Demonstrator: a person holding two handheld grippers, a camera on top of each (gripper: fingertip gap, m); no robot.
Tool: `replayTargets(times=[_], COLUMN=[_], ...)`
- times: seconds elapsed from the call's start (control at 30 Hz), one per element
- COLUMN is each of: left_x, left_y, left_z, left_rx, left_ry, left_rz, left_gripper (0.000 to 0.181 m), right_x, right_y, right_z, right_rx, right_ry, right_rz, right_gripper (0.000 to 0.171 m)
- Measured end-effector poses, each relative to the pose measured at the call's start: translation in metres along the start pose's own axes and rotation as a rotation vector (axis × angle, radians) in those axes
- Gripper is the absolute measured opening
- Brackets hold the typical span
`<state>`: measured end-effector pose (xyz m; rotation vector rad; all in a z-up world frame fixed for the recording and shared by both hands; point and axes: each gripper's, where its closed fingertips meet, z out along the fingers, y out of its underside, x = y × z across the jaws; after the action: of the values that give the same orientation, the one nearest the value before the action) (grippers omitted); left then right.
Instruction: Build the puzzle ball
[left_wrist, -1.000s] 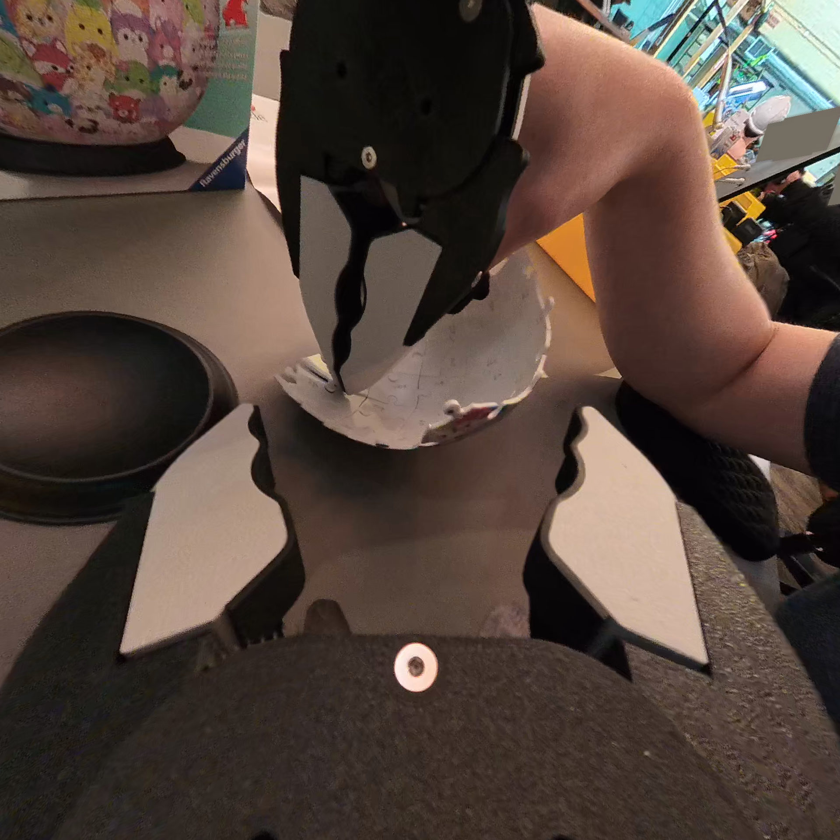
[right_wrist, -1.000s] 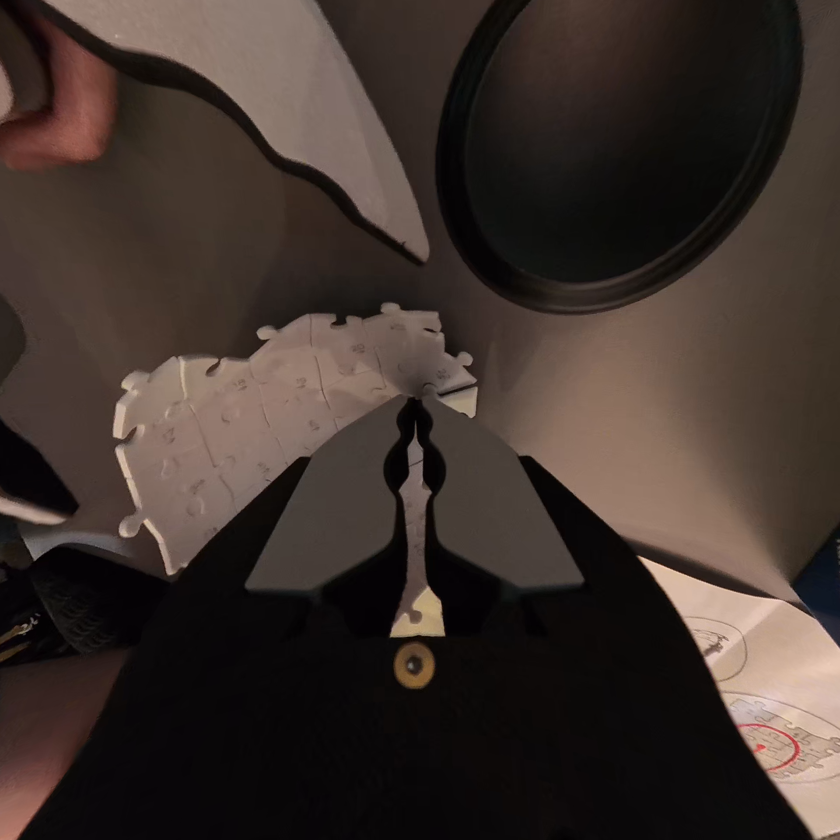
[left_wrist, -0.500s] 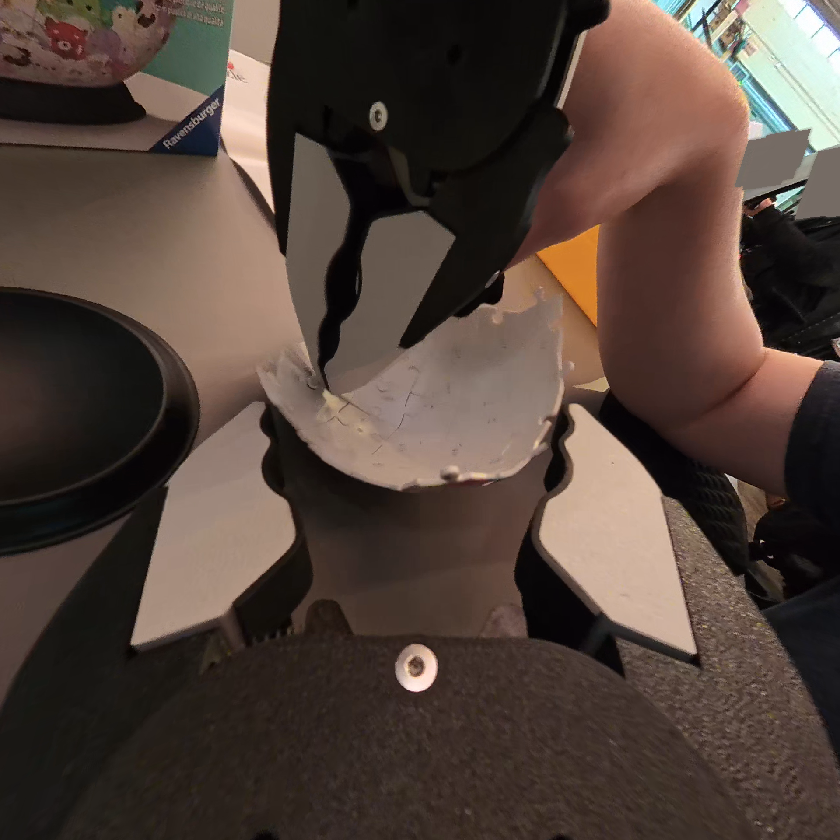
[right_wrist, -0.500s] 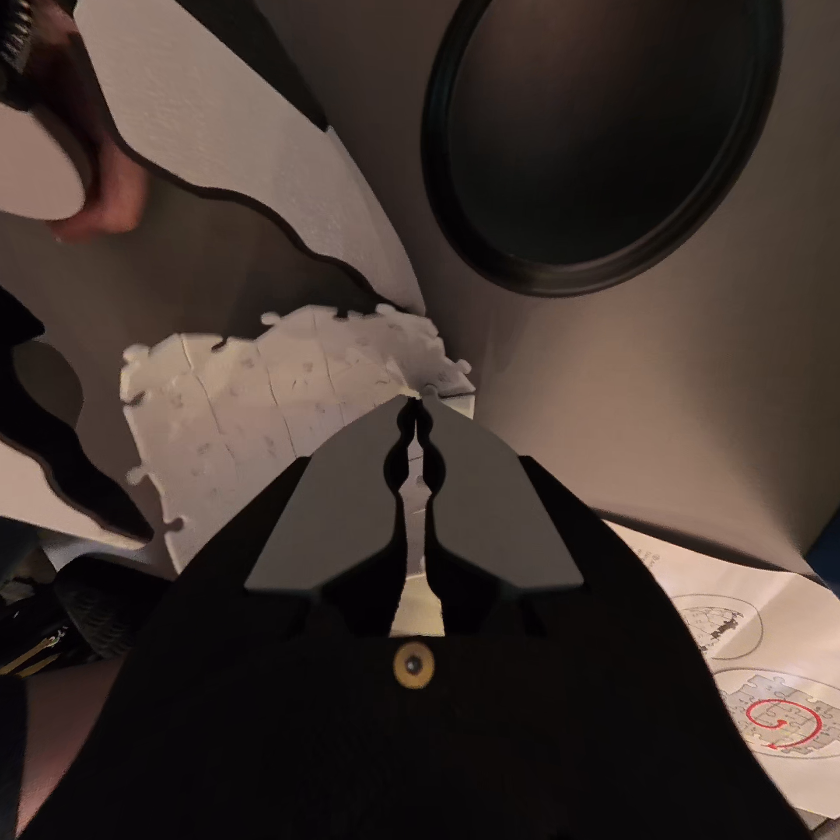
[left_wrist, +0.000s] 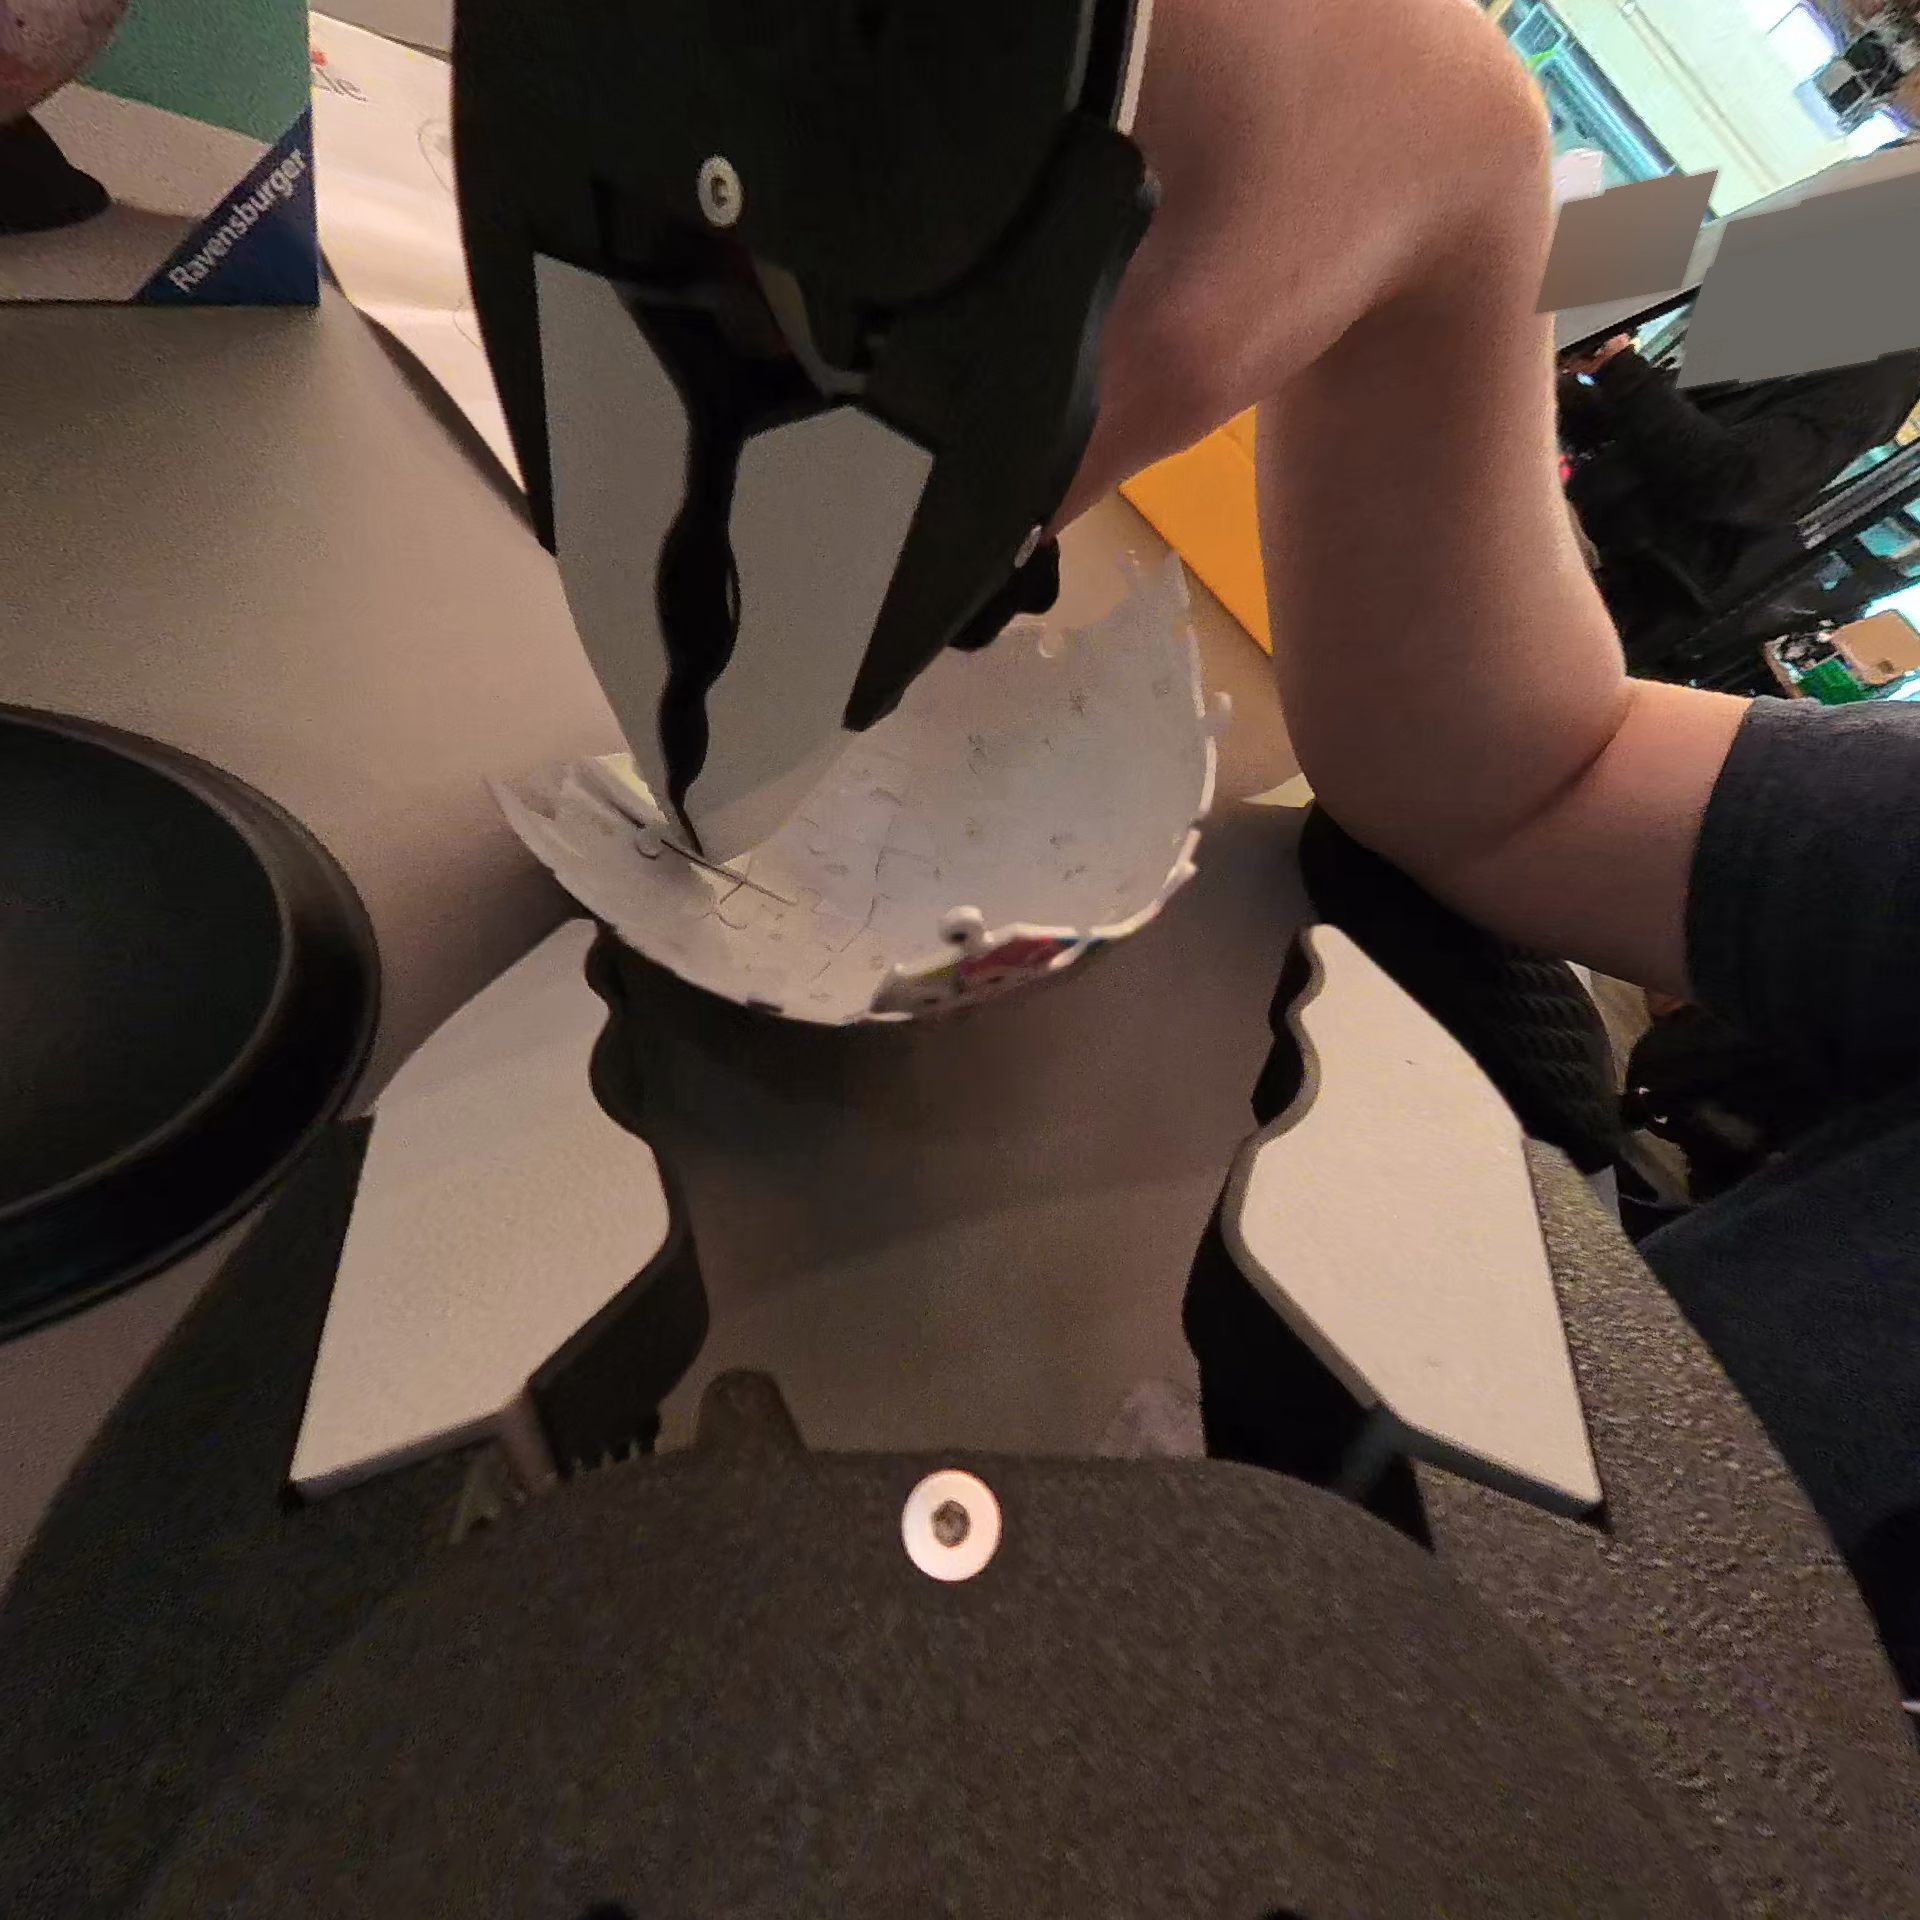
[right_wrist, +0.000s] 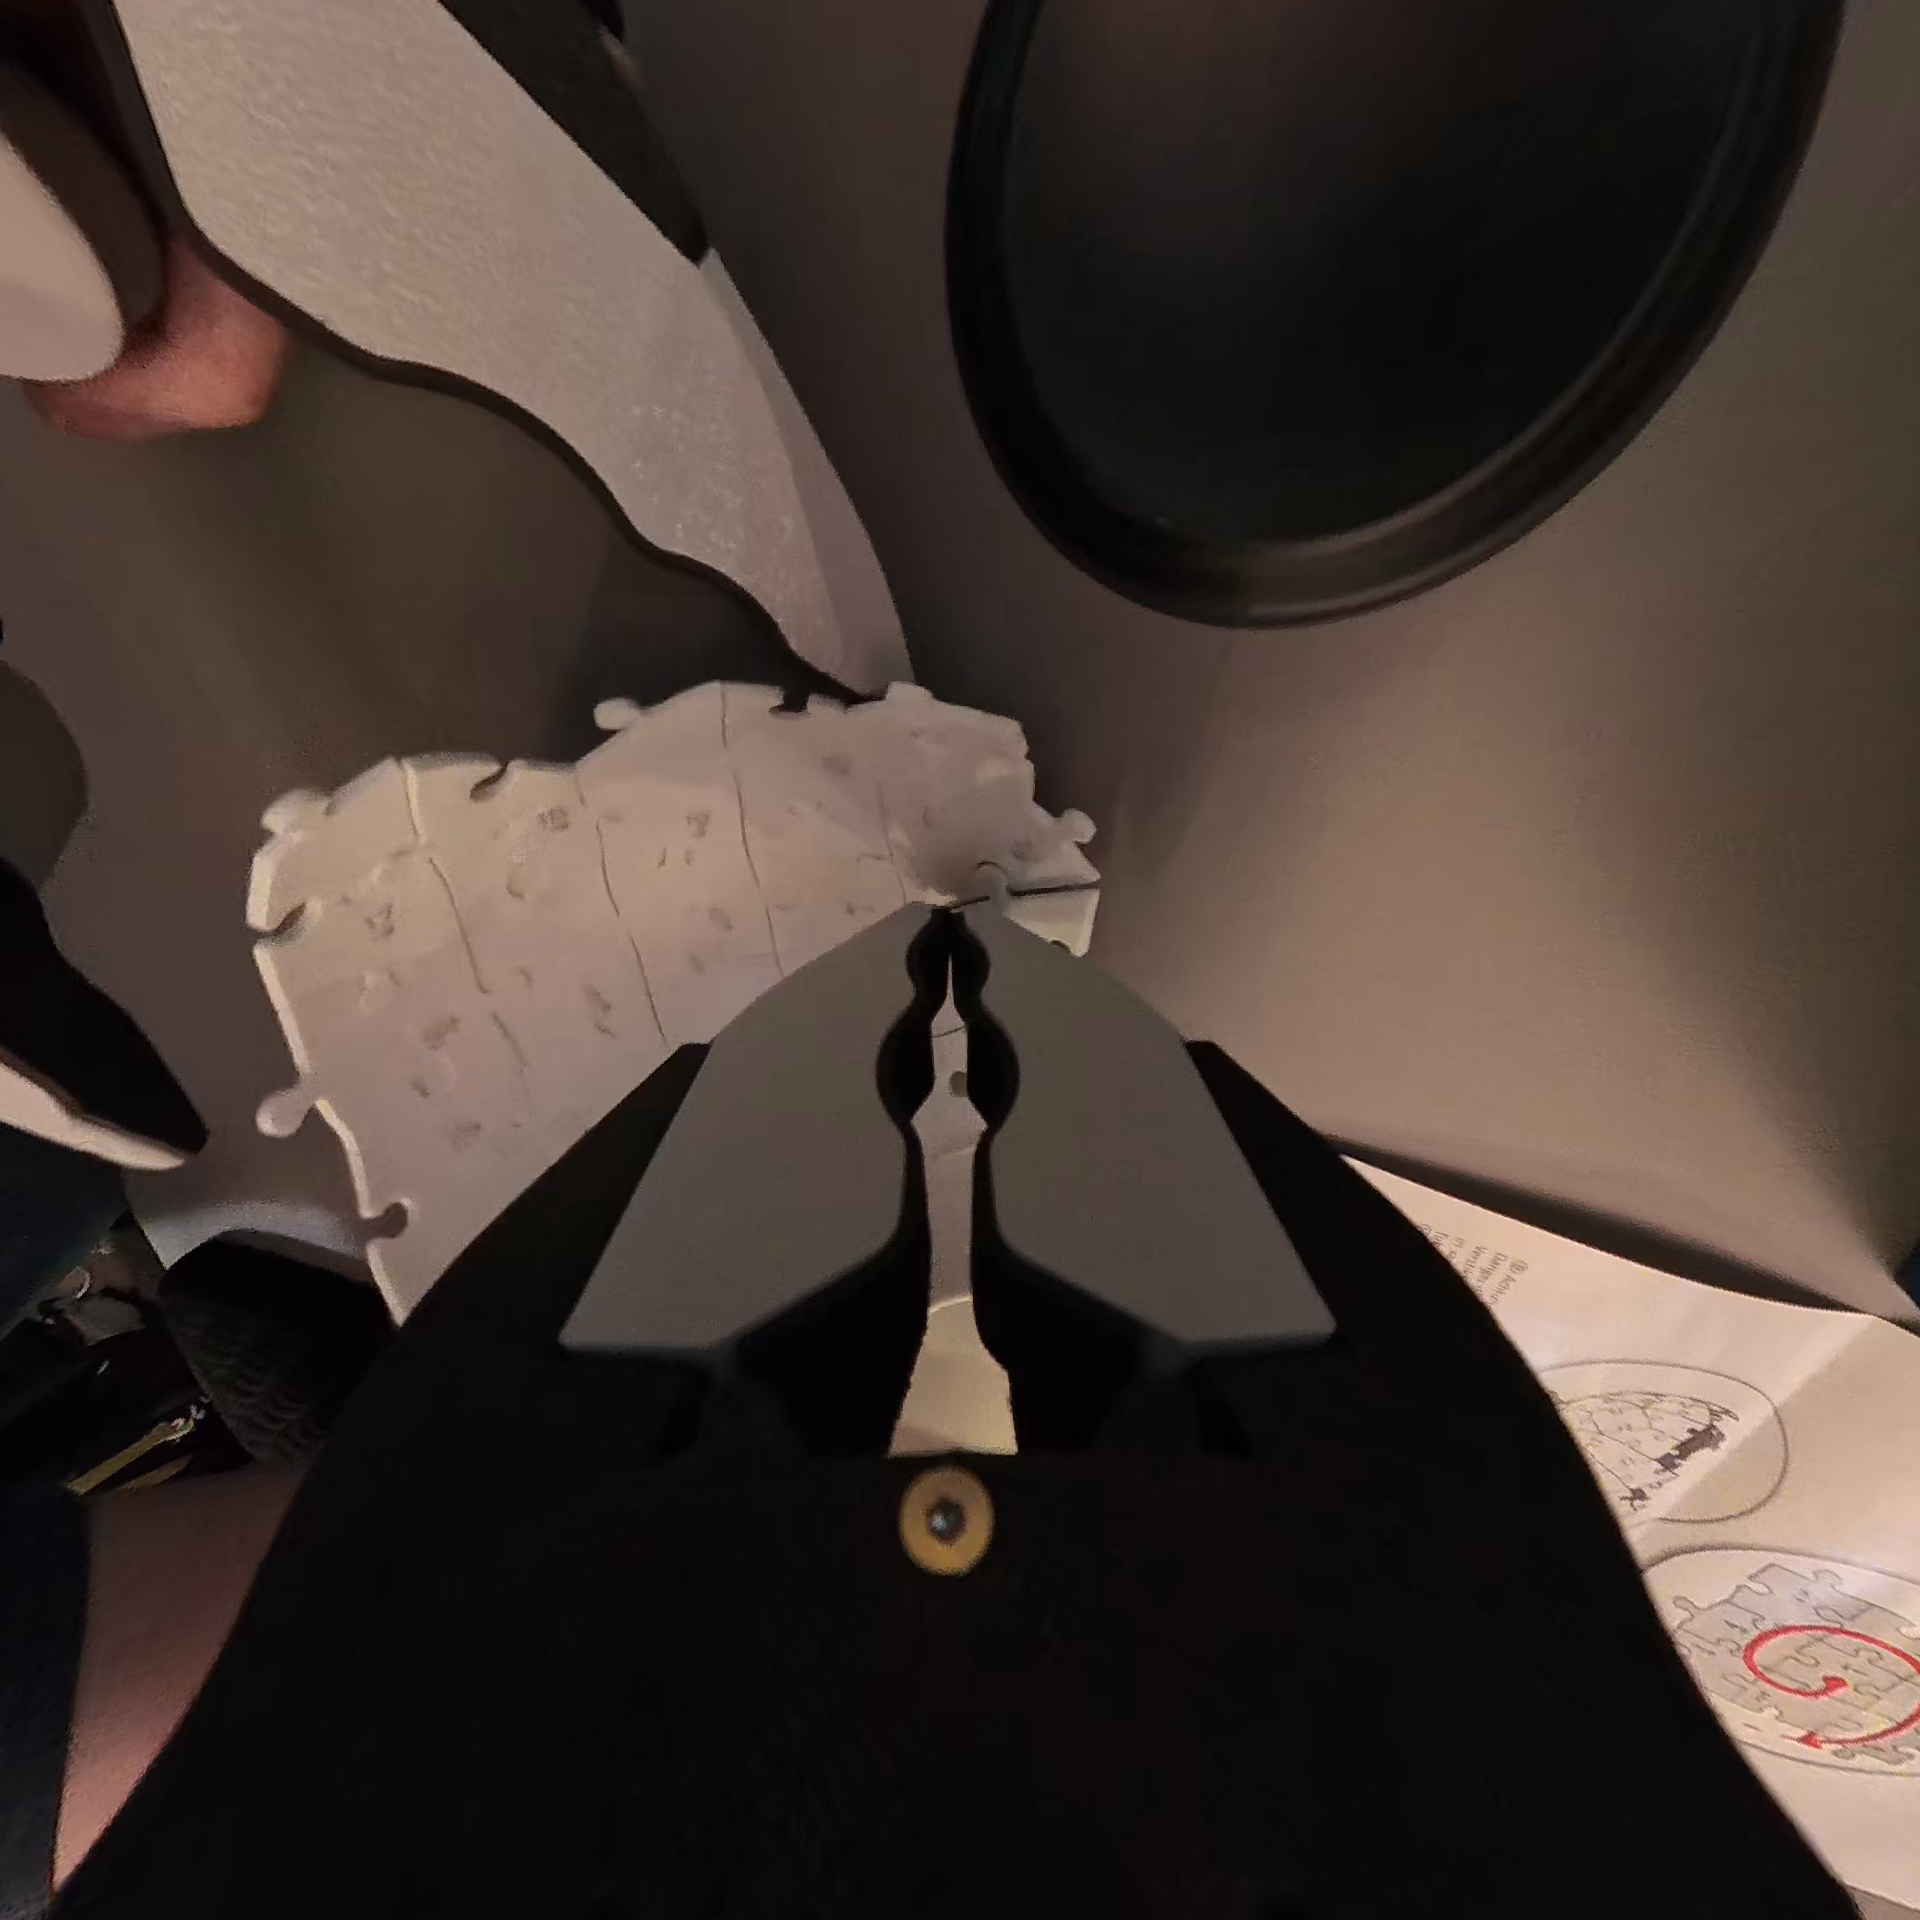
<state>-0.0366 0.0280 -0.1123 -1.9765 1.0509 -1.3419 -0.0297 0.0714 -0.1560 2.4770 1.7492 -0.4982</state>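
Note:
The partly built puzzle ball is a white curved shell lying hollow side up on the grey table, with colour print along its near rim. It also shows in the right wrist view. My left gripper is open and empty, with one finger on each side of the shell's near edge. My right gripper is shut on a white puzzle piece and holds it against the shell's rim. In the left wrist view it comes down from above. The left gripper's fingers flank the shell.
A round black dish sits left of the shell and also shows in the right wrist view. The puzzle box stands at the far left. A printed instruction sheet lies nearby. A person's forearm reaches in from the right.
My left gripper has moved forward, still open, so its fingers now flank the shell. My right gripper stays shut at the shell's rim.

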Motion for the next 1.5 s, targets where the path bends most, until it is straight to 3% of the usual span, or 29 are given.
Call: replayTargets(times=[0.23,0.7,1.13,1.5], left_x=[-0.014,-0.018,-0.017,-0.017], left_y=[0.008,0.003,0.002,0.001], left_z=[0.004,0.003,0.005,0.005], left_rx=[-0.081,-0.044,-0.043,-0.032], left_ry=[-0.134,-0.145,-0.147,-0.136], left_rz=[0.082,0.044,0.045,0.030], left_gripper=[0.096,0.092,0.093,0.092], right_x=[-0.001,-0.004,-0.003,-0.003], right_y=[0.001,0.008,0.008,0.012], right_z=[0.001,0.002,0.002,0.000], right_rx=[0.008,0.004,-0.028,-0.001], right_ry=[-0.030,-0.078,-0.074,-0.096], right_rz=[0.019,-0.075,0.053,-0.061], right_gripper=[0.001,0.001,0.001,0.001])
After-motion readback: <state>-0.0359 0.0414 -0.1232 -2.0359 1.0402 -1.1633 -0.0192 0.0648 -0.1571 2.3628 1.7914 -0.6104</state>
